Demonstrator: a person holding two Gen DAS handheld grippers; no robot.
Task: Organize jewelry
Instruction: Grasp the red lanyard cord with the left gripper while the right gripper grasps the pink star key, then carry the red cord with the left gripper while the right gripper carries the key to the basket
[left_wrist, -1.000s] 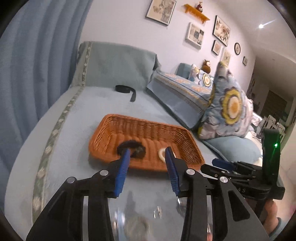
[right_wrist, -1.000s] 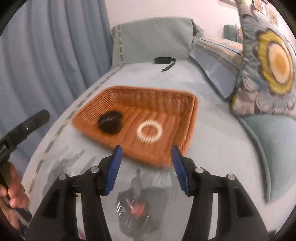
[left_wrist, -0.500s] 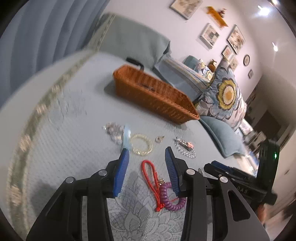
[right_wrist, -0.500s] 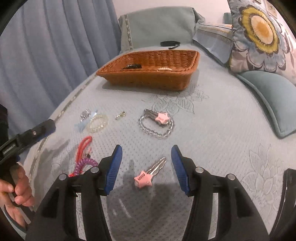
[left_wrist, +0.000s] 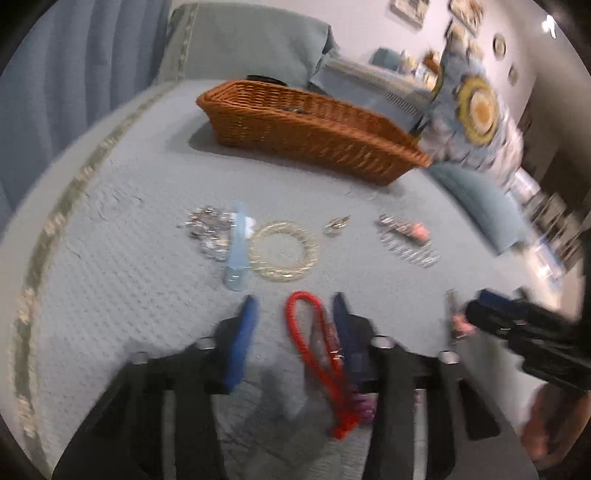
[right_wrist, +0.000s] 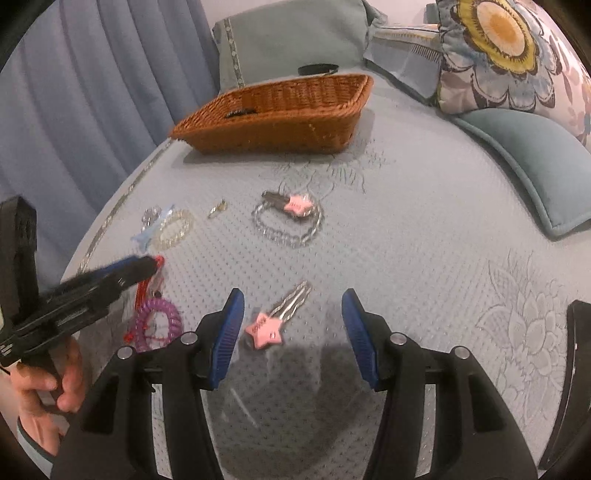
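At the far left of the bed, a silvery cluster of jewelry lies touching a pale blue clip, and just beside that sits a clear beaded bracelet; these pieces lie loose on the quilted cover, apparently laid out for sorting. The left hand-held gripper hovers low over the red cord, its blue fingers spread on either side of the loop and gripping nothing, a stance that suggests the cord is its target. The cord's lower end runs into a purple coil hair tie, so the two may lift together. Farther right, a small gold charm rests alone, then a bead chain bracelet with a pink star hair clip lying across it. The right hand-held gripper is likewise released and wide, with a second pink star clip on the cover between its fingers, placed so that closing would catch it. Beyond all of this stands the wicker basket, the likely home for the jewelry; a dark item already shows inside it, while the pieces described here remain outside.
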